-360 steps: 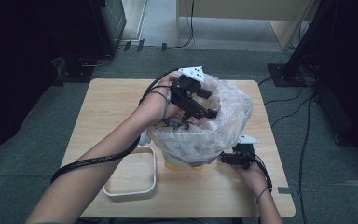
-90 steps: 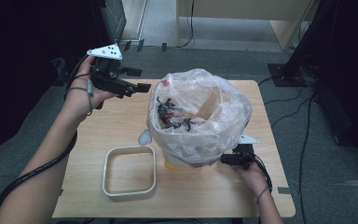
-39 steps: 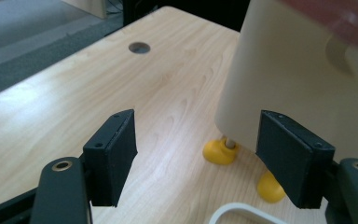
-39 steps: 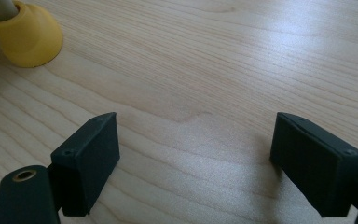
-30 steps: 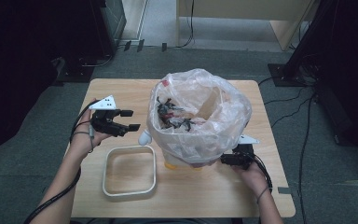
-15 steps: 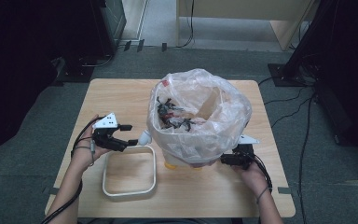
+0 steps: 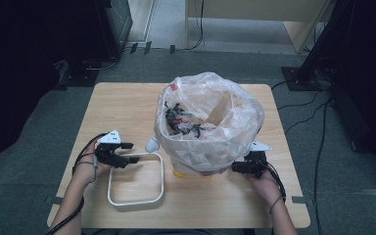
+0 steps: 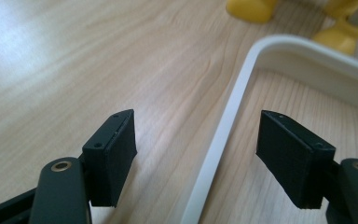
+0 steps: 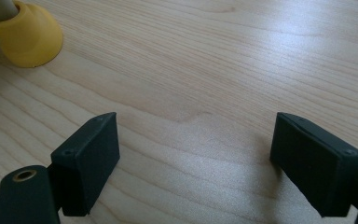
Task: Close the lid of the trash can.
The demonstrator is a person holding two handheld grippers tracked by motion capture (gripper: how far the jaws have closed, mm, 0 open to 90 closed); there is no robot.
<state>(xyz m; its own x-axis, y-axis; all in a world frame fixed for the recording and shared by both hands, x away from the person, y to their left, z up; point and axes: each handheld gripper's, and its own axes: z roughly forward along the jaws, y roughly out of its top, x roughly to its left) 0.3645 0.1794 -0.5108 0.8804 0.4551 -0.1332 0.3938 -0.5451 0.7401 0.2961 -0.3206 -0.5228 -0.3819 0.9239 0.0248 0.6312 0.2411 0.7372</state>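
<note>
Presently the left gripper sits low at the near-left part of the table, its jaws spread wide and gripping nothing. In the left gripper view the gripper straddles the left wall of the white rectangular frame: one jaw stands outside the rim over bare wood, the other inside it, and neither pad touches the white edge. From the high view the white rectangular frame lies flat on the near-left half of the table, just right of the left hand, open in the middle so that the wood shows through. Its far-right corner lies just beside the yellow feet of a stand that carries the clear plastic bag. That bag stands upright at the centre of the table, mouth open upward, with dark tangled items inside at its left; what they are cannot be told. The right gripper rests at the near-right foot of the bag, held by the right hand. In the right gripper view the gripper is likewise released, jaws wide over bare wood with nothing between them, and one yellow foot lies beyond its left jaw.
</note>
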